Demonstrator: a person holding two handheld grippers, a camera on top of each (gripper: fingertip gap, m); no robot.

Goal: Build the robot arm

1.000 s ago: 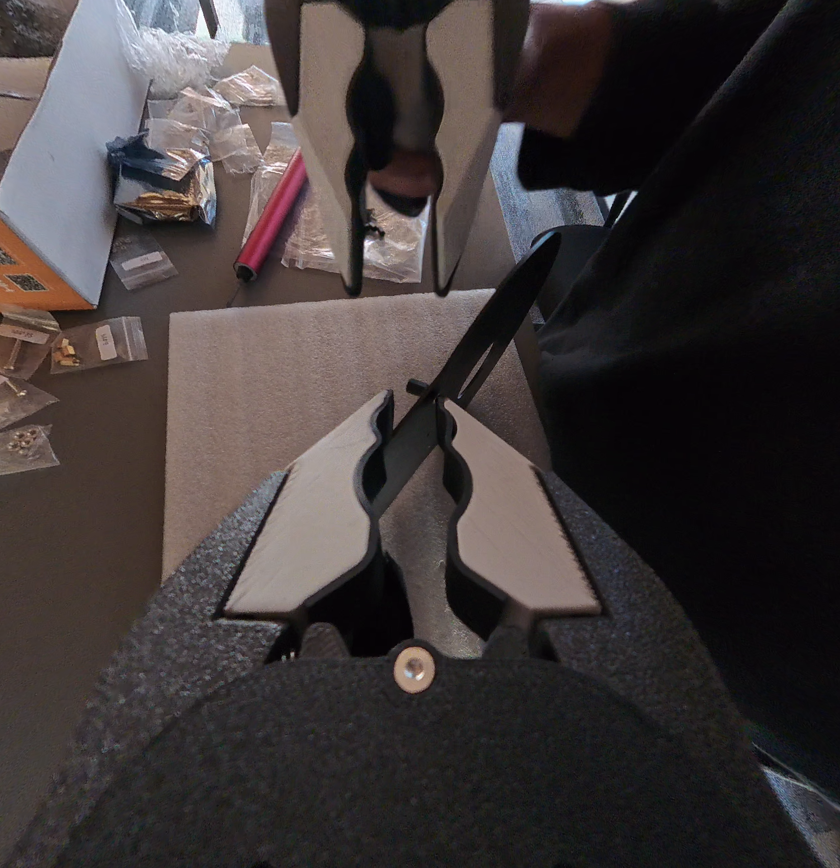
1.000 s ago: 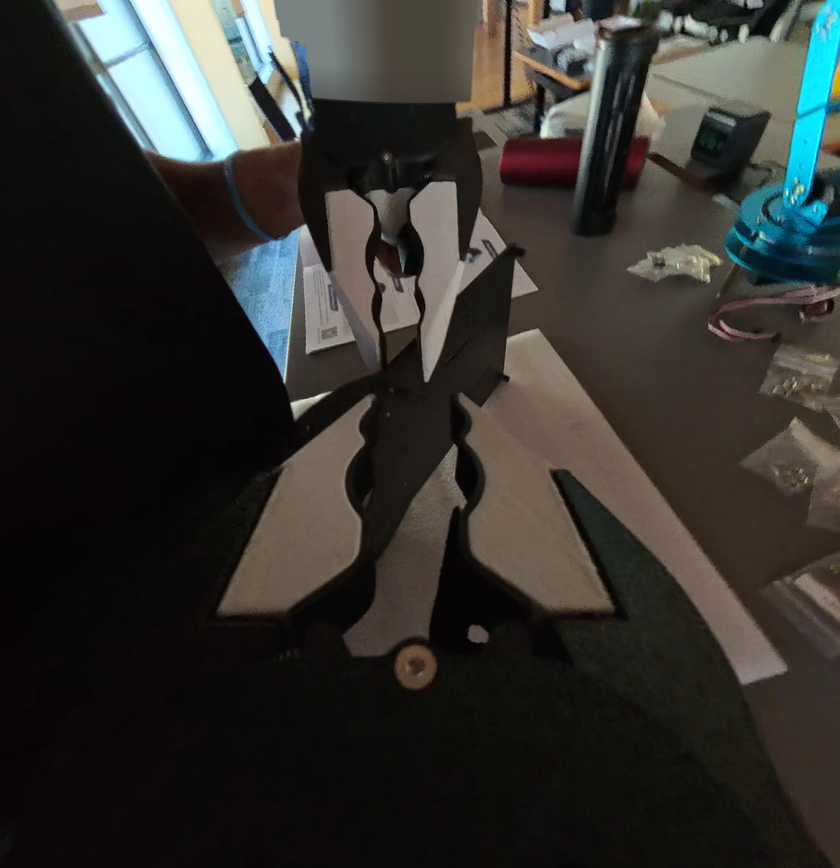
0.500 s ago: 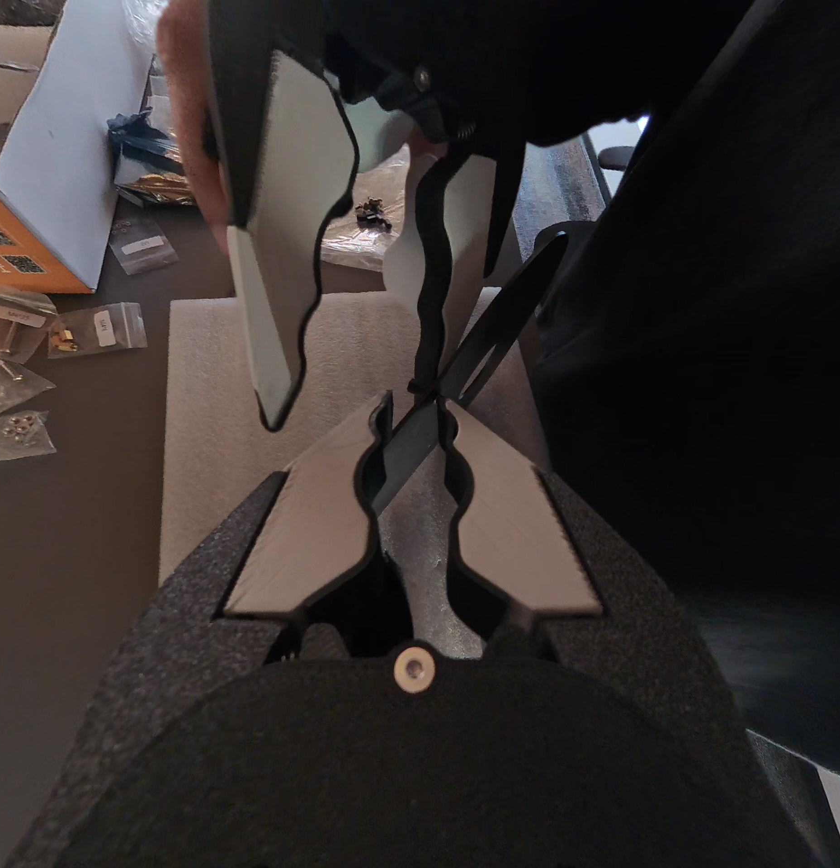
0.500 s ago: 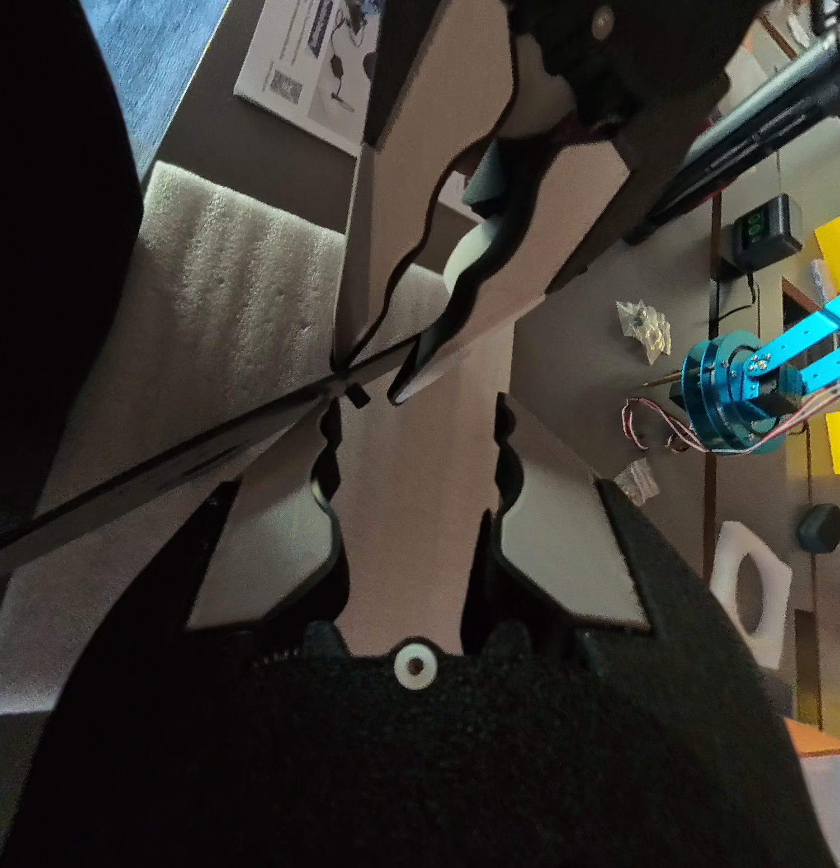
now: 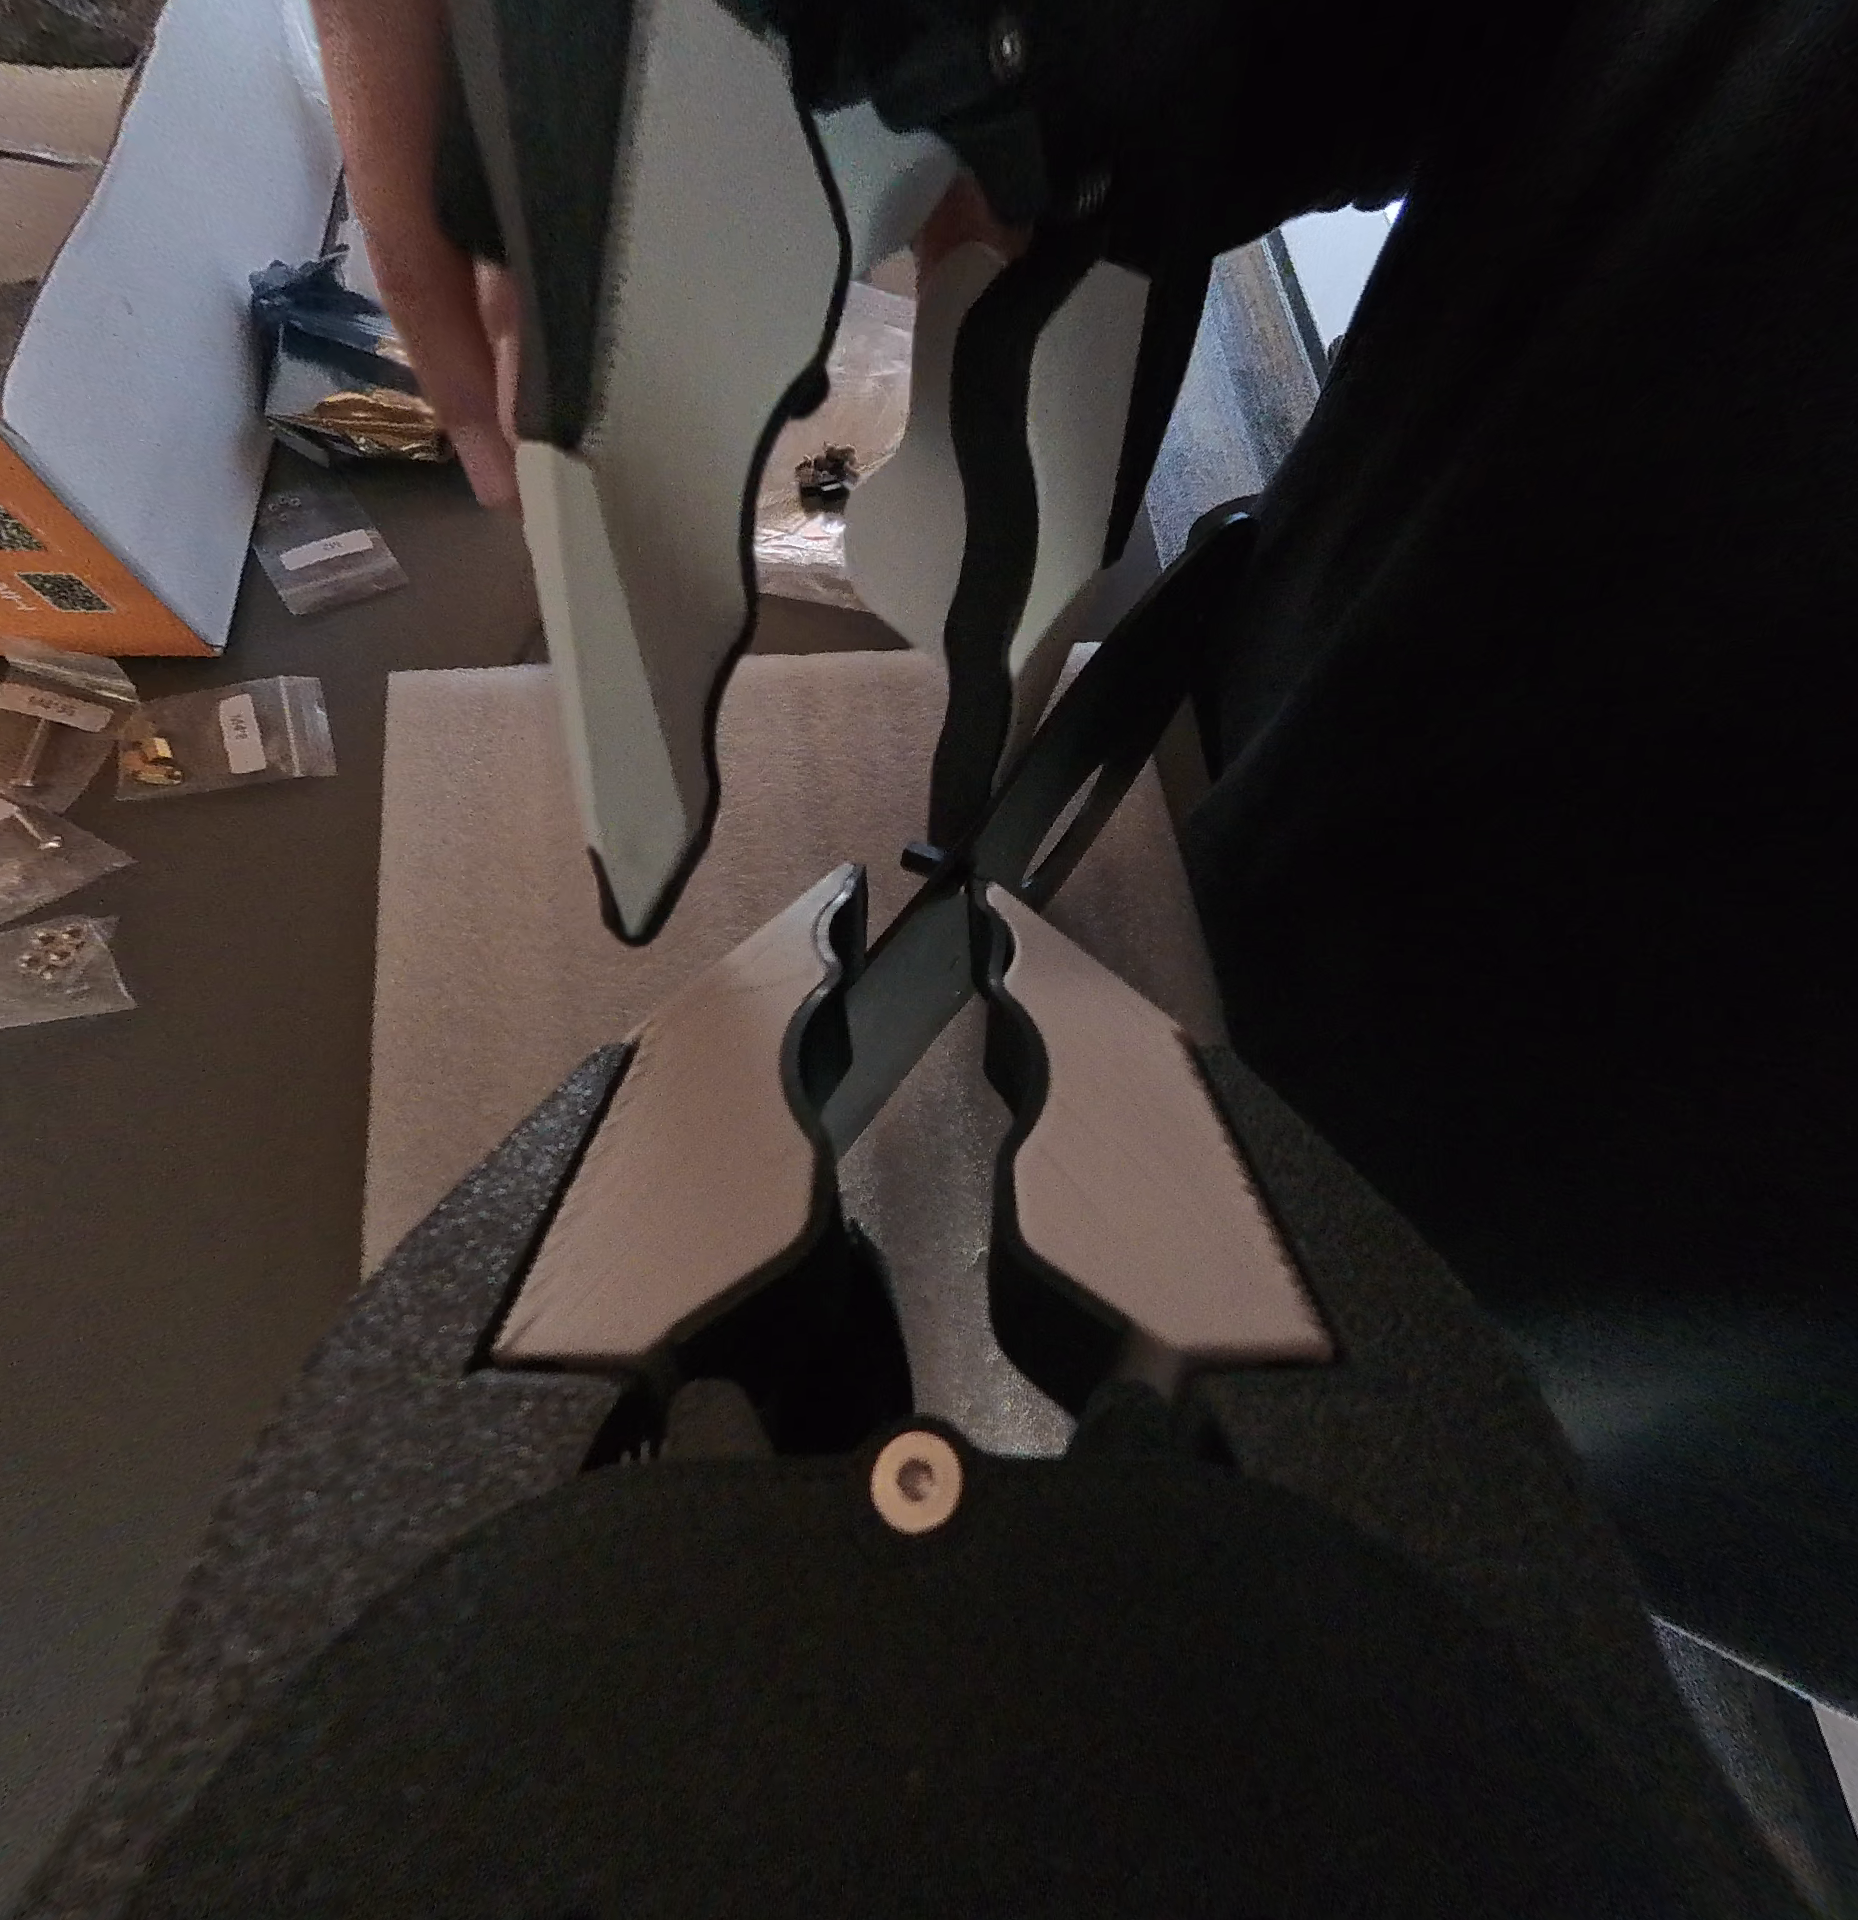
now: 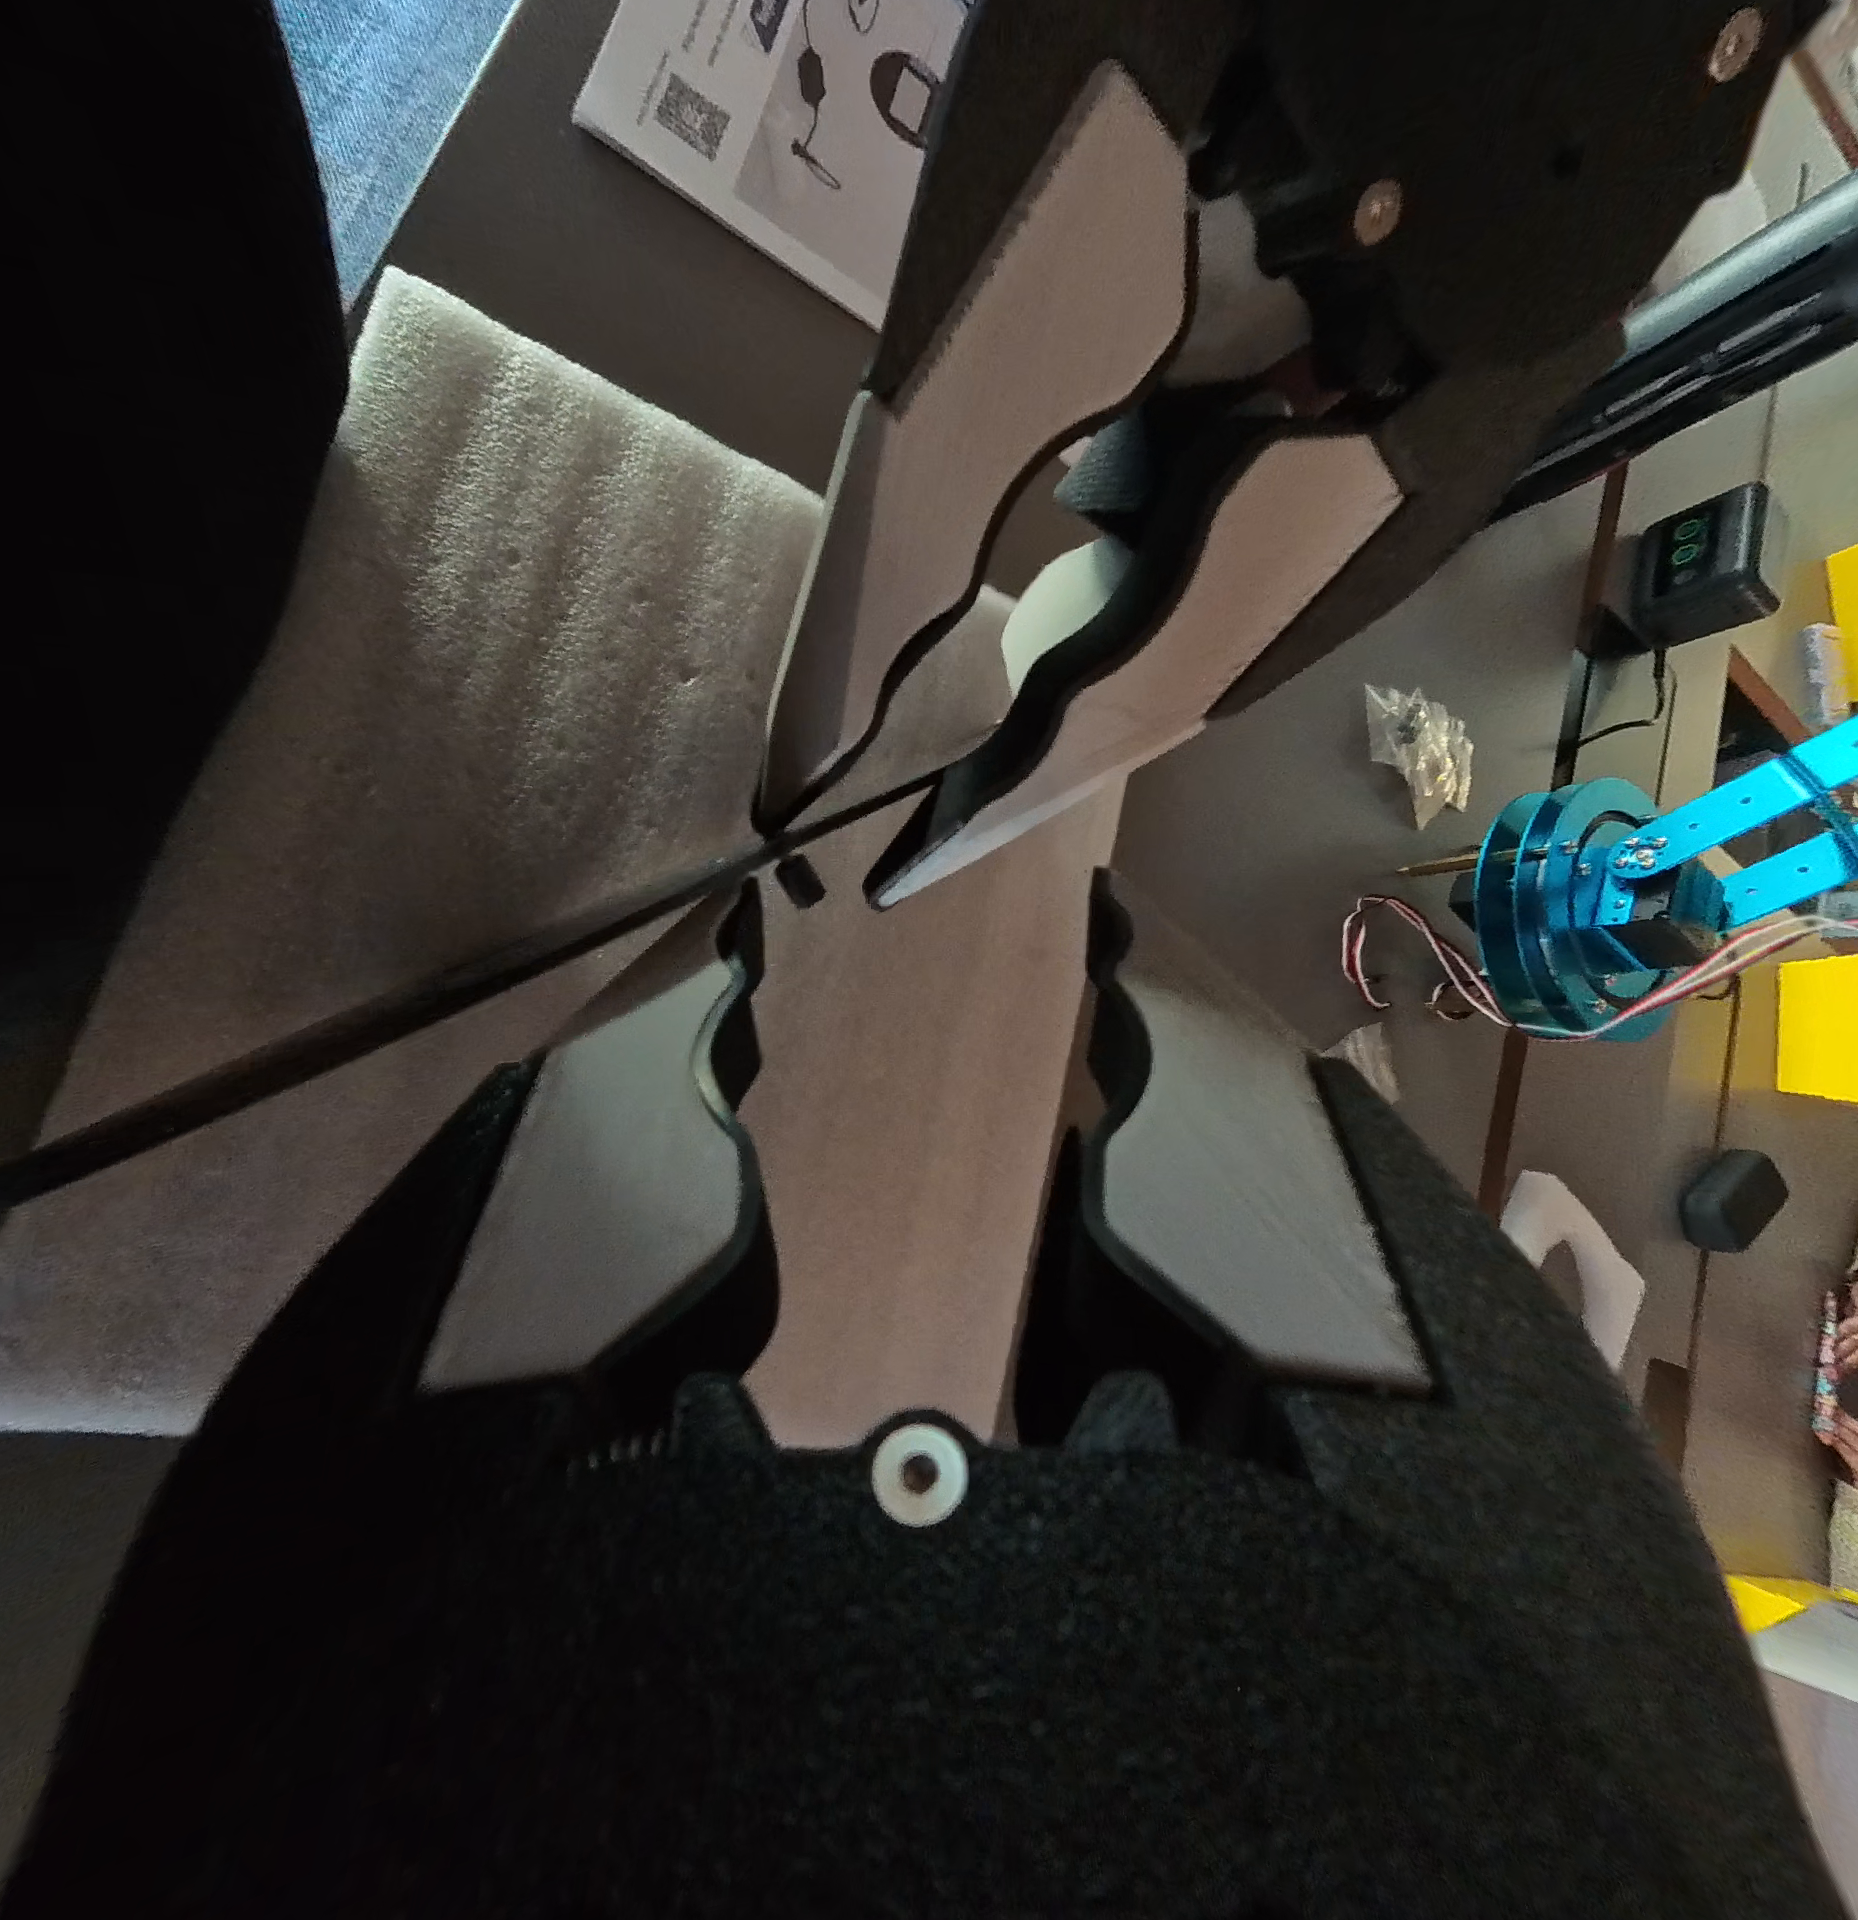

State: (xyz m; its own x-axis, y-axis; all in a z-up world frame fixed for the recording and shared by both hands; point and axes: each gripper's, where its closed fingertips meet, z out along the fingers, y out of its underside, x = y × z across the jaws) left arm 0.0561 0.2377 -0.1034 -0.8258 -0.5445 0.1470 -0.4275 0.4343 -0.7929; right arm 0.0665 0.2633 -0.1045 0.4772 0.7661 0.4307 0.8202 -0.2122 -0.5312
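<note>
My left gripper [image 5: 917, 904] is shut on a thin flat black plate [image 5: 1091, 717] that slants up to the right, above a white foam sheet [image 5: 509, 883]. A small black stud [image 5: 920, 857] sticks out of the plate just past my fingertips. My right gripper [image 5: 790, 873] comes down from above, open and empty, with one fingertip [image 5: 956, 810] close to the plate beside the stud. In the right wrist view my right gripper [image 6: 920, 914] is open wide. The left gripper [image 6: 821, 857] holds the plate [image 6: 385, 1018] edge-on, with the stud [image 6: 800, 881] showing over the foam sheet [image 6: 489, 623].
An orange and white box [image 5: 125, 364] and several small bags of hardware [image 5: 229, 738] lie at the left. A blue arm base with wires [image 6: 1569, 914], a small black display unit [image 6: 1694, 566] and a printed sheet [image 6: 759, 135] are on the table. A person's dark clothing [image 5: 1527, 727] fills the right.
My right gripper was shut on the plate a second ago. It has opened, turned over and come down close to the stud. The left gripper still holds the plate in place.
</note>
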